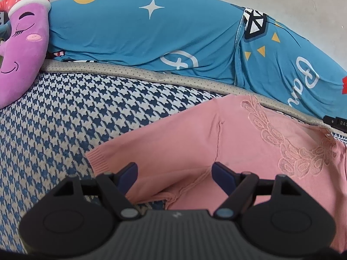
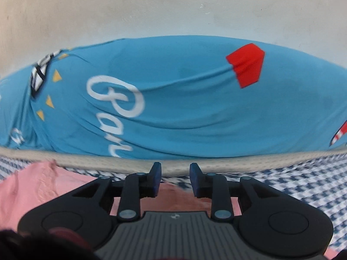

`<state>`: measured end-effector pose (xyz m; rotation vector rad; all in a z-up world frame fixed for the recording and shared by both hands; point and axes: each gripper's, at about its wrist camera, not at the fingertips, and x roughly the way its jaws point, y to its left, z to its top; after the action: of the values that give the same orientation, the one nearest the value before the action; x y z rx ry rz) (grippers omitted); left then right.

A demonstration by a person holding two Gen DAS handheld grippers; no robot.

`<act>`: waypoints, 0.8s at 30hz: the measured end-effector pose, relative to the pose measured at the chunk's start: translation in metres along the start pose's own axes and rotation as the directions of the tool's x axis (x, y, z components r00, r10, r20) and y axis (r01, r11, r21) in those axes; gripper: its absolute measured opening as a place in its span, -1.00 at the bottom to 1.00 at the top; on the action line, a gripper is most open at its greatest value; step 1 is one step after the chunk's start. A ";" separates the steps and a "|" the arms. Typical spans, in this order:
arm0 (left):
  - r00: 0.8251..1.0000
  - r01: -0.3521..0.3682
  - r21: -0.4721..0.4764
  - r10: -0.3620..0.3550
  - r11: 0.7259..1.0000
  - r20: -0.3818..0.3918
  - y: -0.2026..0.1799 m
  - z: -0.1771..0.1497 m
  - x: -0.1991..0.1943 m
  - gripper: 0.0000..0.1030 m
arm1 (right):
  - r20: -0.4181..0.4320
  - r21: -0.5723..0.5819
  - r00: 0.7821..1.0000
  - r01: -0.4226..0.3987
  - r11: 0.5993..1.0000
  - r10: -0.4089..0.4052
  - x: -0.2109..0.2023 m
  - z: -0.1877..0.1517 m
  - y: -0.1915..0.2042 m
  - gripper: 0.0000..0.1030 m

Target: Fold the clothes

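A pink knit top (image 1: pixel 216 143) with a lace neckline lies flat on a blue-and-white houndstooth bed cover (image 1: pixel 65 119). My left gripper (image 1: pixel 174 171) hovers open over its short sleeve and armpit seam, the fingers wide apart with nothing pressed between them. In the right wrist view the same pink top (image 2: pixel 32 190) shows at lower left and under the gripper. My right gripper (image 2: pixel 175 178) stands open with a narrow gap, above the top's far edge; nothing is between its blue pads (image 2: pixel 157 178).
A long blue printed pillow (image 1: pixel 151 34) (image 2: pixel 173 108) lies along the far edge against a pale wall (image 2: pixel 173 6). A purple moon plush (image 1: pixel 19 49) sits at far left. A beige dotted trim (image 1: pixel 141 73) borders the cover.
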<state>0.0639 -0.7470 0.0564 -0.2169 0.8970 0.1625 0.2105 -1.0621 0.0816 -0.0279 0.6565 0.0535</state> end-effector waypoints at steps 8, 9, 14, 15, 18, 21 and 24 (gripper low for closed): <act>1.000 -0.006 0.008 0.006 1.000 -0.001 -0.002 -0.001 0.001 0.52 | -0.065 -0.102 0.998 -0.003 0.995 -0.004 0.012 -0.017 -0.001 -0.41; 1.000 -0.007 0.009 0.007 1.000 -0.001 -0.002 -0.001 0.002 0.52 | -0.063 -0.094 0.998 0.013 0.995 -0.019 0.013 -0.019 -0.002 -0.41; 1.000 -0.010 0.015 0.010 1.000 -0.002 -0.004 -0.001 0.003 0.52 | -0.043 -0.021 0.997 0.068 0.997 -0.069 0.015 -0.023 -0.006 -0.92; 1.000 -0.013 0.016 0.013 1.000 -0.003 -0.004 -0.001 0.004 0.52 | -0.020 0.000 0.996 0.090 0.996 -0.090 0.013 -0.021 -0.008 -0.92; 1.000 -0.020 0.018 0.020 1.000 -0.006 -0.004 -0.001 0.005 0.52 | 0.012 0.082 0.989 0.143 0.986 -0.144 0.010 -0.016 -0.016 -0.92; 1.000 -0.027 0.021 0.027 0.999 -0.009 -0.004 -0.002 0.007 0.52 | -0.016 0.104 0.986 0.168 0.980 -0.167 0.014 -0.015 -0.018 -0.91; 1.000 -0.026 0.015 0.026 1.000 -0.008 -0.004 -0.002 0.006 0.52 | -0.023 0.087 0.984 0.176 0.981 -0.174 0.010 -0.014 -0.013 -0.83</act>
<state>0.0676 -0.7509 0.0509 -0.1919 0.9095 0.1788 0.2107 -1.0757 0.0642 0.0001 0.6686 -0.1458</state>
